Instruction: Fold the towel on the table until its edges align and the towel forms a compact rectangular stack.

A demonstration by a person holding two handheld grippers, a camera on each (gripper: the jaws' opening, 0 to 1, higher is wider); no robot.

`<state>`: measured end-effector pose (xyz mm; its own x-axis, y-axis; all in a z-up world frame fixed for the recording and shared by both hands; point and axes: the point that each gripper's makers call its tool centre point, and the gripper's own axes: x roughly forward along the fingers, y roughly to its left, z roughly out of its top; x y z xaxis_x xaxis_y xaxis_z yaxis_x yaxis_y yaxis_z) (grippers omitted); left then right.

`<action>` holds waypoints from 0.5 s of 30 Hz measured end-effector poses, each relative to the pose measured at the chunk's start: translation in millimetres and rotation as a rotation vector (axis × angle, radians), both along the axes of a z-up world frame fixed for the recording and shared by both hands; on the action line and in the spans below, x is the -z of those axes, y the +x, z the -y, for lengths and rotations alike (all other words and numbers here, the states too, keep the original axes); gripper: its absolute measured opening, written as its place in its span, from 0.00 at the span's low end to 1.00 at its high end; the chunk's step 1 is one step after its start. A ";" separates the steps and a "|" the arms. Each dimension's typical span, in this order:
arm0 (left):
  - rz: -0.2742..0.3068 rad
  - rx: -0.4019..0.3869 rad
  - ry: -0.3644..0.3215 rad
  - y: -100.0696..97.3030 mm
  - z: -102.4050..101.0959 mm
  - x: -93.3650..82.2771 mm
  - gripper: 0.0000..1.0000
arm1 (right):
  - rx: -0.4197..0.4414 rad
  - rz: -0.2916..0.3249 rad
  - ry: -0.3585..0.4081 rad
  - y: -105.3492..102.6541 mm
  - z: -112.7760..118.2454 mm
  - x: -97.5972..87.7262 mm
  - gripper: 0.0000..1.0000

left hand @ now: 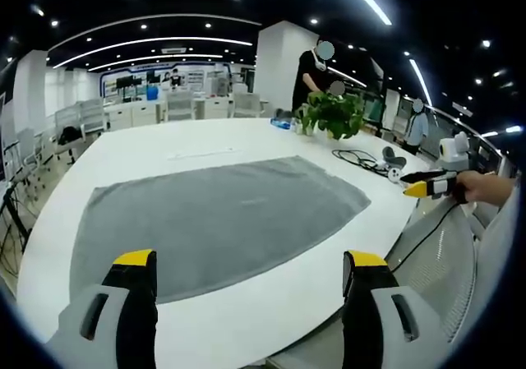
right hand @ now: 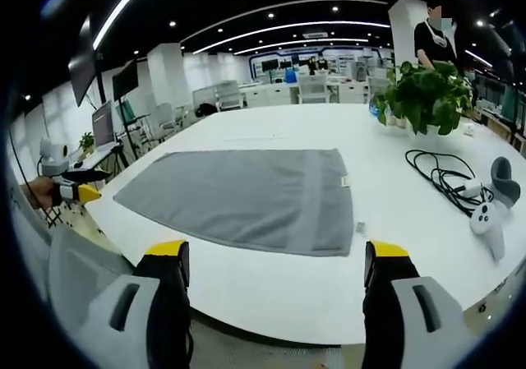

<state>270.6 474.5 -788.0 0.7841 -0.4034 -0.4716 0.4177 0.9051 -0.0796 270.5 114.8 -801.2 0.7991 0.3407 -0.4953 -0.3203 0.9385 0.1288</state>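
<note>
Open-plan office space with ceiling spotlights surrounds a large white table (left hand: 246, 320), and both tools are poised at its near edge. From the left gripper view, the left hand-held gripper (left hand: 251, 274) has its yellow-tipped jaws spread wide with nothing between them; the right hand-held gripper (right hand: 279, 262) stands just as wide and empty in its own view. Each tool also appears off to the side in the other's view, held clear of the table.

Just beyond the jaws lies one grey towel (left hand: 214, 217), spread flat in a single layer on the table, its near edge close to the table rim. It looks like soft, light terry cloth: limp, likely to sag and drag when lifted, not slippery and not fragile. I would judge the two near corners the best places to pinch, one per tool, so the cloth carries over evenly.

Farther out stand one potted plant (right hand: 423, 98), one coiled black cable (right hand: 444, 176), and one white controller (right hand: 489, 213).
</note>
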 end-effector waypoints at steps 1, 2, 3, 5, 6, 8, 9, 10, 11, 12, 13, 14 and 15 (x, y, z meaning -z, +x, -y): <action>0.000 0.001 -0.001 -0.3 0.5 0.1 0.96 | 0.000 0.000 0.001 0.0 0.0 -0.1 0.87; -0.001 0.001 -0.001 -0.4 0.8 0.4 0.96 | 0.001 0.000 0.003 0.0 0.1 -0.1 0.87; -0.002 0.002 0.000 -0.6 1.1 0.7 0.96 | 0.003 0.000 0.004 0.1 0.4 0.1 0.87; -0.004 0.003 0.000 -1.3 1.9 1.6 0.96 | 0.007 -0.004 0.009 -0.2 0.9 0.7 0.86; -0.006 0.004 0.000 -1.6 2.4 2.2 0.96 | 0.010 -0.005 0.020 -0.2 0.9 0.5 0.85; -0.009 0.006 -0.001 -2.0 3.4 2.9 0.96 | 0.012 -0.001 0.033 -0.4 0.4 -0.8 0.83; -0.010 0.007 -0.002 -2.2 4.1 2.9 0.96 | 0.016 -0.001 0.032 -0.4 1.1 -0.6 0.82; -0.010 0.008 -0.002 -2.3 4.6 3.0 0.96 | 0.017 -0.001 0.032 -0.4 1.3 -0.5 0.82; -0.012 0.009 -0.002 -2.3 5.1 3.5 0.96 | 0.018 -0.001 0.031 -0.3 1.6 -0.5 0.83; -0.012 0.010 -0.003 -2.3 5.5 3.7 0.96 | 0.019 -0.001 0.030 -0.3 1.5 -0.4 0.83; -0.013 0.011 -0.004 -2.3 6.1 3.9 0.96 | 0.017 -0.003 0.028 -0.5 1.3 0.0 0.83; -0.013 0.011 -0.005 -2.3 6.5 4.0 0.96 | 0.016 -0.004 0.027 -0.5 1.0 0.4 0.83; -0.013 0.011 -0.006 -2.4 6.9 3.8 0.96 | 0.013 -0.006 0.026 -0.8 0.5 0.8 0.82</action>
